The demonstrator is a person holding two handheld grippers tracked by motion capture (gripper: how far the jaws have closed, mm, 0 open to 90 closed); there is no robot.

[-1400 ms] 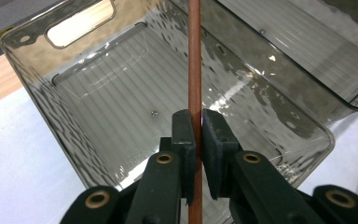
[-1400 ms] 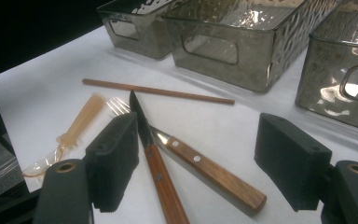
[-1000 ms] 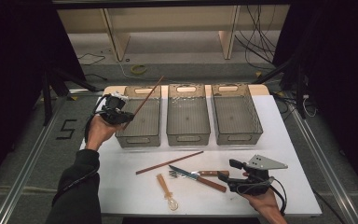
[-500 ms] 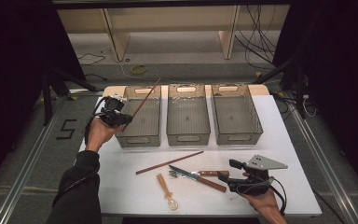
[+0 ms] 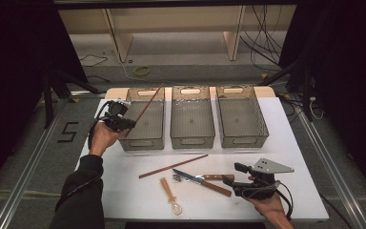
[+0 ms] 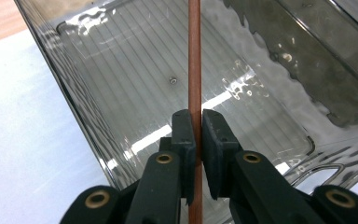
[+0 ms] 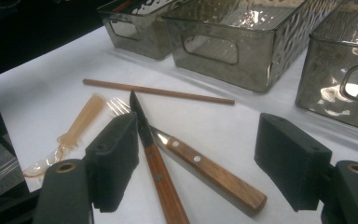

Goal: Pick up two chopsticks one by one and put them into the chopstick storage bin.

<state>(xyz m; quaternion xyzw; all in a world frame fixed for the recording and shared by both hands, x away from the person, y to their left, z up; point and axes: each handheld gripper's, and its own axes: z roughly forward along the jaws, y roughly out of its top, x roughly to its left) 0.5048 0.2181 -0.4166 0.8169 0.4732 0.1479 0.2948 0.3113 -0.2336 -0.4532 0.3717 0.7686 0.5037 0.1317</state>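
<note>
High view: the left gripper (image 5: 124,123) holds a chopstick (image 5: 145,110) slanted over the left bin (image 5: 145,143), likely to drop it in. Left gripper view: jaws clamp the chopstick (image 6: 194,65) above the bin (image 6: 135,84) floor. Right gripper view: wide jaws straddle the knife (image 7: 156,170) and fork (image 7: 205,170), seemingly ready to grab.

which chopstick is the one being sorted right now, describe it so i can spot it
Find the three grey bins along the far side of the white table. Over the leftmost one, the left gripper pinches a brown chopstick. It slants in the air, unlike its twin lying flat by the cutlery.
</note>
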